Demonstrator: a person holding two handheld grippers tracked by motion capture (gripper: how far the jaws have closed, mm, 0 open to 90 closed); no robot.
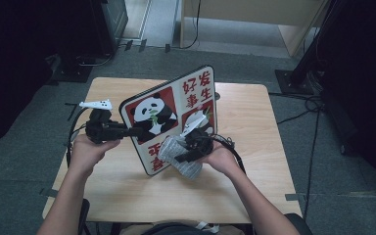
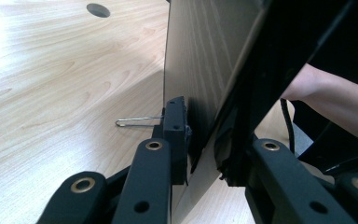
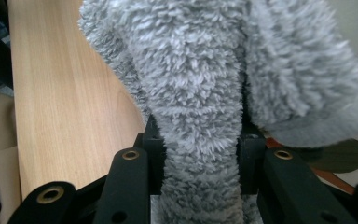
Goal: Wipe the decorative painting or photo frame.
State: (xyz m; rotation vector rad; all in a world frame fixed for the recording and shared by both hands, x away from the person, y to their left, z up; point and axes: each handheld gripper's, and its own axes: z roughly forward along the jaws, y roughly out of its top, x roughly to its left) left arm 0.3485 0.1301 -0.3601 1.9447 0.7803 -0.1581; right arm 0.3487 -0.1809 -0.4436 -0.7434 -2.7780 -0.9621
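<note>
High view: panda board (image 1: pixel 169 115) reads 好事发生.

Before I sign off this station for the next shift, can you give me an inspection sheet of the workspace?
Surface: light wood table, one round hole near its far edge.
Job's things: panda board, propped tilted on its lower edge; grey fluffy cloth against its front.
Clutter: nothing seen.
Grippers: left claw shut on the board's edge; right claw shut on the cloth.
Cables: one trails from each claw, looping by the hands; more lie on the floor to the right.
Surroundings: grey carpet, dark stands and equipment at both sides, wooden furniture beyond.
</note>
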